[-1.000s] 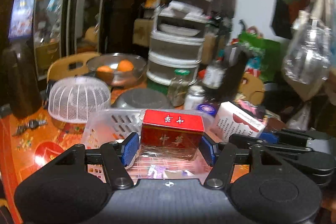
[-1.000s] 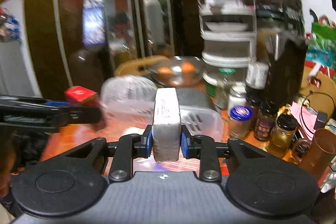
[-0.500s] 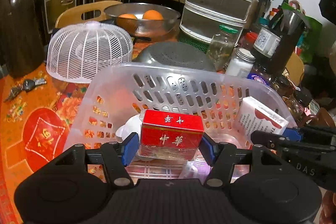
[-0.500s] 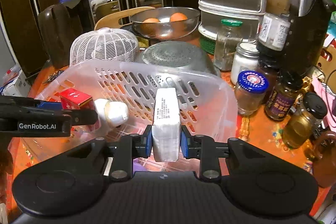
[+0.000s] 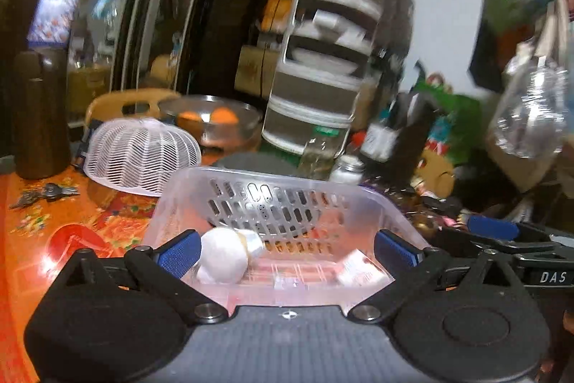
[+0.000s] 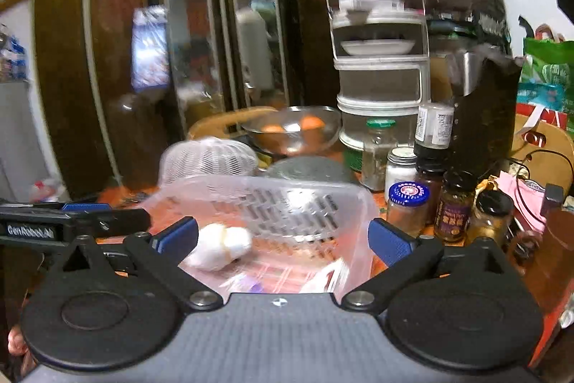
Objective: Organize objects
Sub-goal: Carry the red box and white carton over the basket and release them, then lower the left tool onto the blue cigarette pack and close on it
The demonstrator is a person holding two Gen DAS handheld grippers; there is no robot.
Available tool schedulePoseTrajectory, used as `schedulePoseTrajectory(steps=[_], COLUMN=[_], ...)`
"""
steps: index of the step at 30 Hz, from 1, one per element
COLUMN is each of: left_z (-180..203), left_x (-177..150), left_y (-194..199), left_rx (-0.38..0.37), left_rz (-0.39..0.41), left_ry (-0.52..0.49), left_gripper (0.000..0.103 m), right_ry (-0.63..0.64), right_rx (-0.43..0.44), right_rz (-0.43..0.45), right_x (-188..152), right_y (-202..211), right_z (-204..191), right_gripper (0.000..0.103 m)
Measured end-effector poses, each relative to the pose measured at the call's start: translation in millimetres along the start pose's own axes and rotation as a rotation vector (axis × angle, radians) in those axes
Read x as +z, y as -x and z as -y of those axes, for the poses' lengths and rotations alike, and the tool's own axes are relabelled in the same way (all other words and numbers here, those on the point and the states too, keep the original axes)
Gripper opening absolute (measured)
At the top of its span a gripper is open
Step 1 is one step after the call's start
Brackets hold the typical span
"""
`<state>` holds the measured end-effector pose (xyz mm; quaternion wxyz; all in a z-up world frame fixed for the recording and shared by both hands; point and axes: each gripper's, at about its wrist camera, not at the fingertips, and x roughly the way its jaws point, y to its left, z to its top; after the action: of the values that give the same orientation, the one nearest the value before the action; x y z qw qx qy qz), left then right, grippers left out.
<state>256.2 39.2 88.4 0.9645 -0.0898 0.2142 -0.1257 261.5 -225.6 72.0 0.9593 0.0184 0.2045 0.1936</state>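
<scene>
A clear perforated plastic basket (image 5: 272, 176) stands on the orange patterned table just ahead of both grippers. Inside it lie a white round object (image 5: 222, 259) and a white pack with red print (image 5: 358, 270). My left gripper (image 5: 287, 252) has its jaws opening wide, with nothing gripped between the blue pads. In the right wrist view the same basket (image 6: 269, 183) holds the white round object (image 6: 219, 246) and the white pack (image 6: 323, 279). My right gripper (image 6: 283, 239) is also opening, with nothing held. The red box is out of sight.
A white mesh dome cover (image 5: 140, 155) and a metal bowl of oranges (image 5: 211, 117) sit behind the basket, beside a stack of lidded containers (image 6: 380, 67). Several jars (image 6: 407, 200) crowd the right side. Keys (image 5: 46, 192) lie at the left by a dark wooden post (image 5: 39, 117).
Both grippers have let go. The red box has left the left jaws and the white pack has left the right jaws. Both views have tilted up and blurred.
</scene>
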Motion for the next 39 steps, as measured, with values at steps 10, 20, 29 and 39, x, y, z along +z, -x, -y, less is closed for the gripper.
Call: schedulePoseTrajectory(steps=[10, 20, 29, 39], left_z=[12.5, 17.7, 25.2, 33.3], left_x=[-116.9, -135.2, -133.3, -134.2], left_y=[115.0, 66.3, 40.5, -4.0], left_rx=[0.083, 0.089, 0.110, 0.113], left_rz=[0.034, -0.084, -0.126, -0.177], left_ry=[0.043, -0.013, -0.078, -0.182], left_gripper=[0.103, 0.100, 0.091, 0.086], right_ry=[-0.189, -0.161, -0.149, -0.155], right_rx=[0.024, 0.020, 0.010, 0.001], right_rz=[0.086, 0.037, 0.035, 0.030], right_x=[-132.1, -174.0, -187.2, -187.5], right_y=[118.7, 115.6, 114.9, 111.4], right_z=[-21.8, -34.0, -29.9, -24.3], right_gripper=[0.103, 0.103, 0.103, 0.103])
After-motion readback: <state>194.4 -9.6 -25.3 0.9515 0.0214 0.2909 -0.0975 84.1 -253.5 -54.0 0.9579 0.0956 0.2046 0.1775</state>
